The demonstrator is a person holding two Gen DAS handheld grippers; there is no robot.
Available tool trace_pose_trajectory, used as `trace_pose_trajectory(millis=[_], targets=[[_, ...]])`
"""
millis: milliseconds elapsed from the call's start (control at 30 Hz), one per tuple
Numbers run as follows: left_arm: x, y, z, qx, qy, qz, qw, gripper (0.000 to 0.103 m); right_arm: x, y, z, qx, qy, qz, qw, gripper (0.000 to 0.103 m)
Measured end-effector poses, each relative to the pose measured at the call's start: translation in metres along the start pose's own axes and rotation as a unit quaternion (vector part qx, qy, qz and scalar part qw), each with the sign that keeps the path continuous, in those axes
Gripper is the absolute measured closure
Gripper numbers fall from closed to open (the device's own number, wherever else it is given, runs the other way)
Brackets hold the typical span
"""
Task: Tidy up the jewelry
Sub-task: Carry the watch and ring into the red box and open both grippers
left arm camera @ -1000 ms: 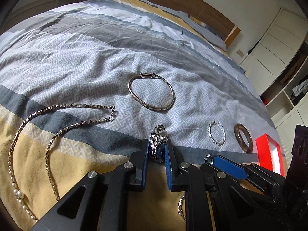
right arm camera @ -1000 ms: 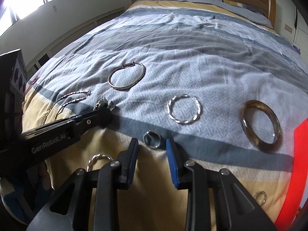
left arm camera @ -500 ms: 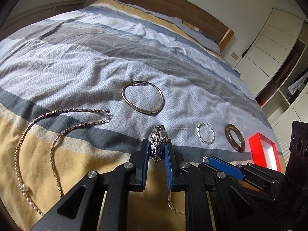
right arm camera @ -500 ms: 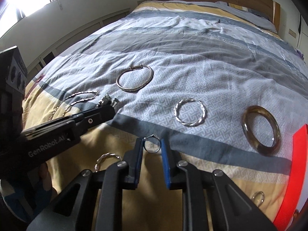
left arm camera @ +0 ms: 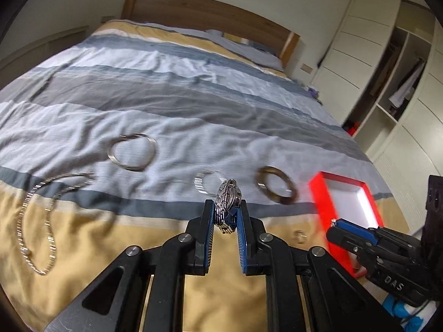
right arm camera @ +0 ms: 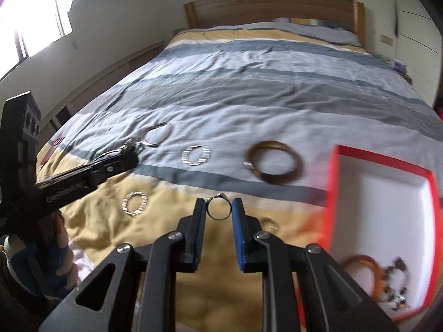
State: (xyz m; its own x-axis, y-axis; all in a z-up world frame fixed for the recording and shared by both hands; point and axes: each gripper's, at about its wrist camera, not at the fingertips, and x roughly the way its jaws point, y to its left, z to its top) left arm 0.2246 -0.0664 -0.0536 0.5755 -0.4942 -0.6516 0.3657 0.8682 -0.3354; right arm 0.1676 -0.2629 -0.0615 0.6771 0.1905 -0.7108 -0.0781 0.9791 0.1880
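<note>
Tools tilt downward over bed [left arm camera: 193,105]: left tool [left arm camera: 226,215] pinching watch [left arm camera: 228,206], right tool [right arm camera: 219,211] pinching ring [right arm camera: 219,210].

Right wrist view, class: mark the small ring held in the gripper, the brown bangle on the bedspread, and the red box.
ring [right arm camera: 219,208], right wrist view, lower part of its band
brown bangle [right arm camera: 296,163], right wrist view, right side
red box [right arm camera: 382,159], right wrist view, far rim

Count by kind: two grippers, left gripper [left arm camera: 224,215] and right gripper [right arm camera: 219,213]; one chain necklace [left arm camera: 36,221]; three bangles [left arm camera: 131,152] [left arm camera: 277,184] [right arm camera: 362,274]; two twisted silver hoops [right arm camera: 196,155] [right arm camera: 135,204]; one red box [right arm camera: 398,171]; one watch [left arm camera: 228,207]; one ring [right arm camera: 219,210].
</note>
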Motion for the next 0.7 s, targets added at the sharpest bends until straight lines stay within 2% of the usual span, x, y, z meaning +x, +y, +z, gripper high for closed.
trace_pose_trajectory(millis=[167,400,533,700], targets=[[0.023,-0.064,-0.006,0.03,0.028,-0.047,0.998,0.088,-0.028,-0.077,-0.02,0.052,-0.001,-0.05,0.997,0.085],[0.067,-0.149,-0.017,0.088,0.069,-0.093,0.9894,0.088,-0.038,-0.156,-0.038,0.082,0.018,-0.092,0.992,0.085],[0.092,-0.192,-0.026,0.122,0.094,-0.109,0.9821,0.088,-0.034,-0.177,-0.04,0.082,0.027,-0.096,0.992,0.085],[0.13,-0.218,-0.041,0.144,0.13,-0.09,0.9768,0.088,-0.019,-0.182,-0.041,0.059,0.044,-0.094,0.993,0.085]])
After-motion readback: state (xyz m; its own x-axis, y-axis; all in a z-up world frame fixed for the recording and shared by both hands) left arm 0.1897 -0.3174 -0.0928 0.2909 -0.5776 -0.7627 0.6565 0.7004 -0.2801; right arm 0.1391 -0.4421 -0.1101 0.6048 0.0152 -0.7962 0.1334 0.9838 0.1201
